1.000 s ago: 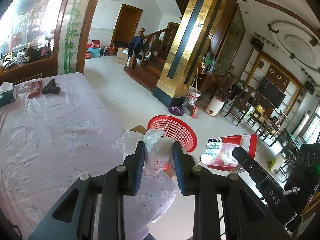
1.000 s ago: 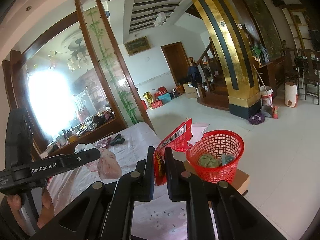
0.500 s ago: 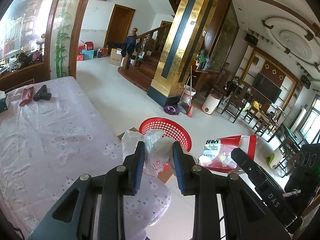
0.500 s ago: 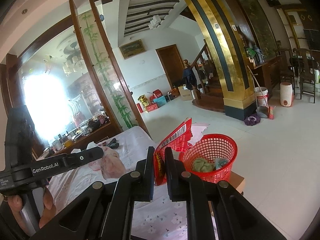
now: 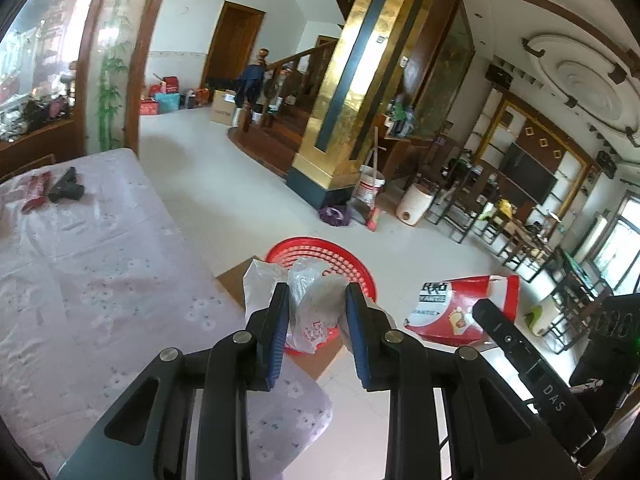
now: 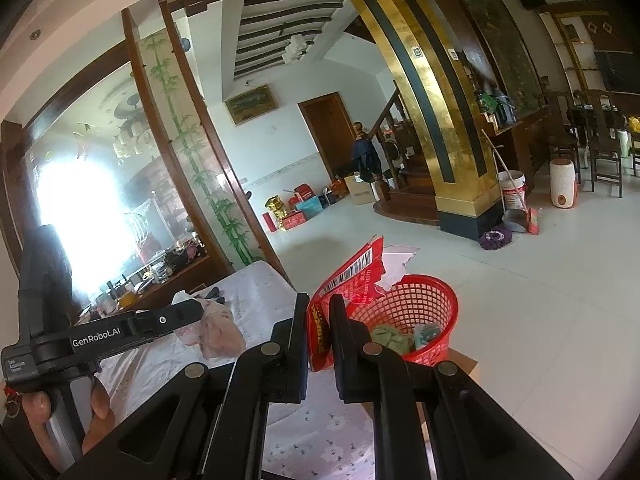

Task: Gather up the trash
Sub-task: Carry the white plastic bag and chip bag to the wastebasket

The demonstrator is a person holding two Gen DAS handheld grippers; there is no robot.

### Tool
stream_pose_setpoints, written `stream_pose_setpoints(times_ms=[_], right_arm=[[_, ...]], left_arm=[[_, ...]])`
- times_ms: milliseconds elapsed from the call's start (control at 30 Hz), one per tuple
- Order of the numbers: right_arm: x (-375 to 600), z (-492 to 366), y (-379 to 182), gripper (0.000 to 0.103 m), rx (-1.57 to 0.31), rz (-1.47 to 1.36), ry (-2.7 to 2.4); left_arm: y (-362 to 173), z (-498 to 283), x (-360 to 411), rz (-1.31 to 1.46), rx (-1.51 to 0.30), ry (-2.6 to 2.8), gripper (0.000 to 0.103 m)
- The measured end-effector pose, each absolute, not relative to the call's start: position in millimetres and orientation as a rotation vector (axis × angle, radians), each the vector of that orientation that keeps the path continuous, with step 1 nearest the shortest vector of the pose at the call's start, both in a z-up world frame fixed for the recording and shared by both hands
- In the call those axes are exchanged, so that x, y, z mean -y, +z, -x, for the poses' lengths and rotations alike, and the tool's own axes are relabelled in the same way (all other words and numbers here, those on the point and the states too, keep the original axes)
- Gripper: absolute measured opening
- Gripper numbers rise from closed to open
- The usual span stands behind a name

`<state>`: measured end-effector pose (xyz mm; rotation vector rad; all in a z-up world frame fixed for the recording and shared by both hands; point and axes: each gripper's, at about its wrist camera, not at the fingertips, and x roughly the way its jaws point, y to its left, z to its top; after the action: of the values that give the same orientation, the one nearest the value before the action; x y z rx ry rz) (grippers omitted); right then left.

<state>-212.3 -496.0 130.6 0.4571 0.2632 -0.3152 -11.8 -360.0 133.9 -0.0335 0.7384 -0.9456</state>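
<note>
The left tongs (image 5: 316,312) still pinch a crumpled clear plastic bag (image 5: 310,304), now hanging over the near rim of the red basket (image 5: 362,270) rather than short of it. The right tongs (image 6: 319,326) stay nearly closed on a torn red snack packet (image 6: 348,280), just beside the basket, which has drawn closer. Crumpled scraps (image 6: 390,336) lie inside it. The flowered counter (image 5: 100,280) sits below left.

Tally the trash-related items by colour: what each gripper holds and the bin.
Red: 2, the basket and the torn wrapper in the right gripper.
Clear/white: 1, the plastic bag in the left gripper.
Total: 3.
</note>
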Motion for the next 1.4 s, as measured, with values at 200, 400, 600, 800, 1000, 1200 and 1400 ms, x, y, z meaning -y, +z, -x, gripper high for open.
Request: stream_pose_setpoints(times_ms=[200,400,600,800,1000,1200,1400], right_arm=[[515,205,124,0.011,-0.267,-0.492,-0.338],[528,196,120,0.011,-0.272,-0.512,-0.346],[540,186,117,0.012,-0.277,-0.528,-0.343],[549,176,113,0.012,-0.295,-0.54,-0.339],[553,165,110,0.012,-0.306,-0.535,-0.34],[570,146,97,0.012,-0.33,-0.561,-0.358],[587,136,79,0.012,-0.353,-0.609,-0.359]], left_arm=[[125,0,381,0.021,-0.766,-0.97,0.027],[121,-5,394,0.004,-0.764,-0.962,0.027],[115,-11,406,-0.01,-0.761,-0.937,0.027],[110,-19,416,-0.016,-0.769,-0.931,0.027],[104,-28,428,-0.014,-0.777,-0.943,0.027],[100,-41,443,-0.031,-0.786,-0.933,0.027],[86,-52,462,-0.031,-0.835,-0.937,0.027]])
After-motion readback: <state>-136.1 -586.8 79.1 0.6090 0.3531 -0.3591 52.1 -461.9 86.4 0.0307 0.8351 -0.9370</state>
